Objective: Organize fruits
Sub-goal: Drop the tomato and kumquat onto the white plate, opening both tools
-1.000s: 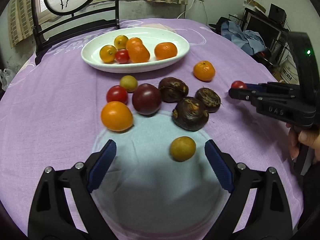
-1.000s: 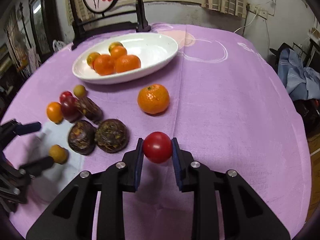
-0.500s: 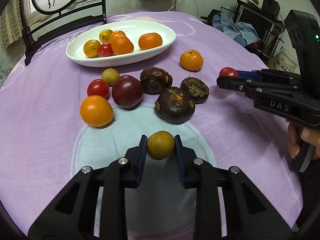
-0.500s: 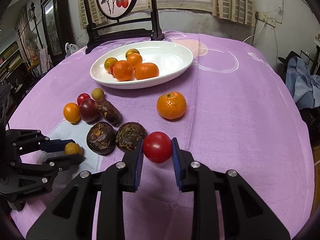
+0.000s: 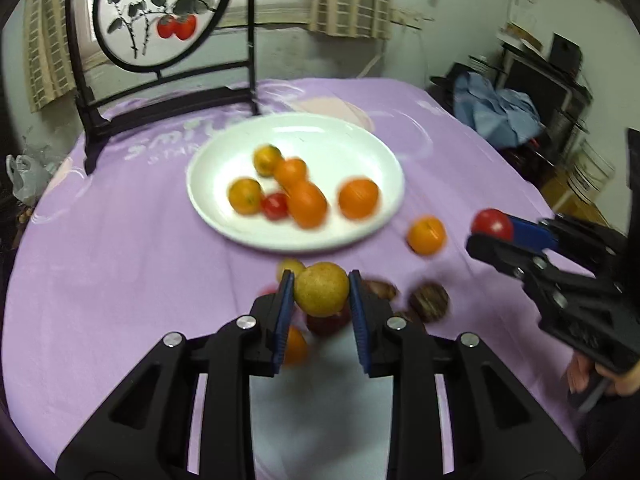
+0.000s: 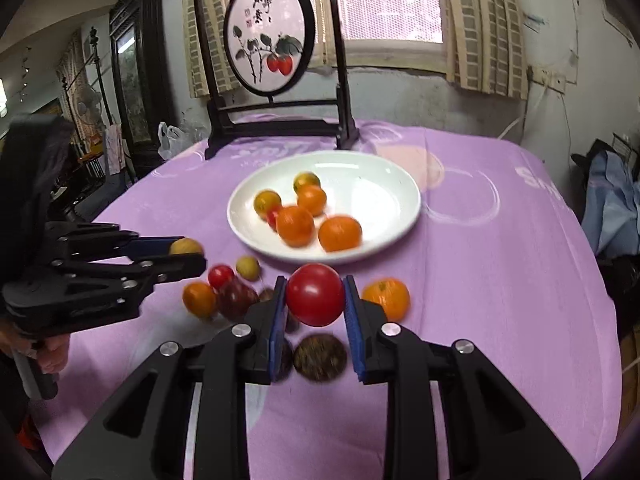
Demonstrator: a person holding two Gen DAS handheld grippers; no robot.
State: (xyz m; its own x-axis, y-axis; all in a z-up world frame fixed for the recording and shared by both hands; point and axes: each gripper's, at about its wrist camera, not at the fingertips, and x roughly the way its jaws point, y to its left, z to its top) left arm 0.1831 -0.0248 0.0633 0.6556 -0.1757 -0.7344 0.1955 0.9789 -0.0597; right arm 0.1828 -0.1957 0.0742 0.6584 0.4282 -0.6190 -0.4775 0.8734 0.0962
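From the left wrist, the left gripper [image 5: 321,294] is raised above the table [image 5: 120,260], clamping a yellow fruit [image 5: 321,289] short of the white plate [image 5: 384,160]. From the right wrist, the right gripper [image 6: 315,300] likewise clasps a red tomato [image 6: 315,294] aloft.

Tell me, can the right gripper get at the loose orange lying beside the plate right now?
Probably not yet. The orange lies unobstructed just beside the right gripper, but its jaws are shut on a red tomato, which must be released first.
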